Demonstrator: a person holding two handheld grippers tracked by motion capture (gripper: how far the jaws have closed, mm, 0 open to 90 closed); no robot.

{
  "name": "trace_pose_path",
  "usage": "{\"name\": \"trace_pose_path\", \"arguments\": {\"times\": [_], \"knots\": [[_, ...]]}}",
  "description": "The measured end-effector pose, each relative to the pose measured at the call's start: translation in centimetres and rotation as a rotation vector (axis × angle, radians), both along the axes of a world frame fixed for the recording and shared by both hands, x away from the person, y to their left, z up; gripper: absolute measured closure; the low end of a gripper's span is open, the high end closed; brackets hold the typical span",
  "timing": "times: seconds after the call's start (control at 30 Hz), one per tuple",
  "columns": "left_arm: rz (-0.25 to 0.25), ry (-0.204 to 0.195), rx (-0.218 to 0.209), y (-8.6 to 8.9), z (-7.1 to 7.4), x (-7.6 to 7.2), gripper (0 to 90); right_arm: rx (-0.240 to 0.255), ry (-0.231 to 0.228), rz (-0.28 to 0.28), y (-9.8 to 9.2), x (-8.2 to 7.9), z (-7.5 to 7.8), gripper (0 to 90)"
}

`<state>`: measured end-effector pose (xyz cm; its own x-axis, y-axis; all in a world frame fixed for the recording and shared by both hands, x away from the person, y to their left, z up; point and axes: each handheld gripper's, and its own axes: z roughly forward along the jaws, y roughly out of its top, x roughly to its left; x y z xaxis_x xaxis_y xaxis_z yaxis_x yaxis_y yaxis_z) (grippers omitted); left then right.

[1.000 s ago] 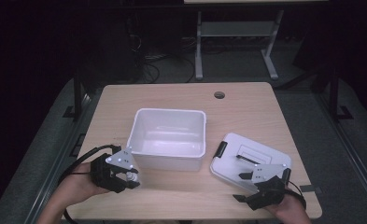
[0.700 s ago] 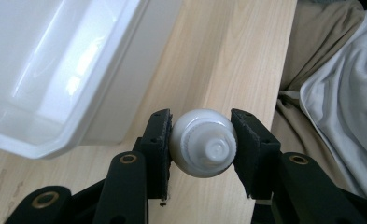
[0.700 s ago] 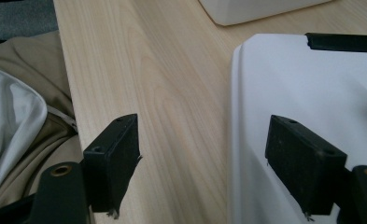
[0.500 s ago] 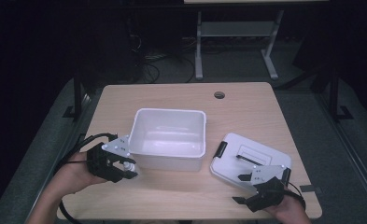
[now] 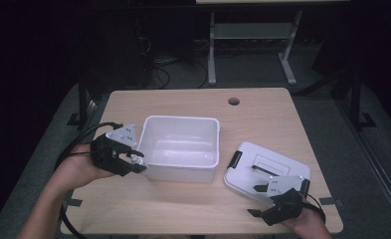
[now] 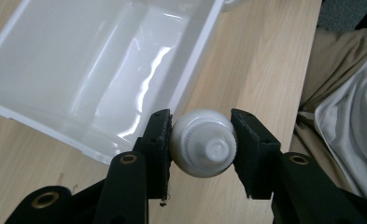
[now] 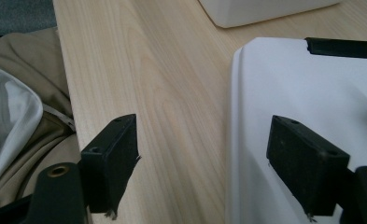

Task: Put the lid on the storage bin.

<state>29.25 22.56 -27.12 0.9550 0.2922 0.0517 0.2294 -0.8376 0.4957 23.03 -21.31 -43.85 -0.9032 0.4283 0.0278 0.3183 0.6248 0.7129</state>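
My left gripper [image 5: 137, 160] is shut on a small white round bottle [image 6: 202, 142], seen cap-first between the black pads [image 6: 158, 140]. It hovers just at the left wall of an open white plastic bin [image 5: 180, 118] whose inside looks bare. In the left gripper view the bin's rim [image 6: 190, 70] runs right in front of the bottle. My right gripper [image 5: 257, 200] stands open near the table's front right. One jaw is over the wood and the other over the edge of the white lid [image 7: 302, 93], with nothing between them.
The lid [image 5: 267, 167] lies flat right of the bin, with black latches [image 5: 234, 159] and a recessed handle. The wooden table [image 5: 183, 204] has a cable hole [image 5: 234, 101] at the back. A person's clothing lies past the front edge [image 7: 13, 107].
My left gripper has risen and moved away from the front edge along the bin's left wall, still holding the bottle. The right gripper has stayed put.
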Motion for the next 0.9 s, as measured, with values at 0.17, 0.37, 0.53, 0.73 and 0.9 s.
{"name": "trace_pose_path", "arguments": {"times": [0.17, 0.37, 0.53, 0.73, 0.9], "knots": [[0.018, -0.006, 0.011, -0.1, 0.5, 0.9, 60.0, 0.013, -0.006, 0.0, -0.1, 0.0, 0.2, 21.9], [0.033, -0.01, 0.018, -0.1, 0.8, 1.9, 60.0, 0.016, -0.006, -0.002, 0.0, 0.1, 0.3, 21.5], [0.05, -0.01, 0.011, -0.4, 0.7, 2.7, 60.0, 0.009, -0.008, -0.002, -0.1, 0.1, 0.3, 21.2], [0.068, -0.002, 0.025, -0.8, 0.4, 3.7, 60.0, 0.016, -0.011, -0.012, -0.2, 0.2, 0.6, 20.6], [0.077, 0.004, 0.027, -1.1, 0.2, 4.4, 60.0, 0.014, -0.016, -0.016, -0.3, 0.2, 0.5, 19.3]]}}
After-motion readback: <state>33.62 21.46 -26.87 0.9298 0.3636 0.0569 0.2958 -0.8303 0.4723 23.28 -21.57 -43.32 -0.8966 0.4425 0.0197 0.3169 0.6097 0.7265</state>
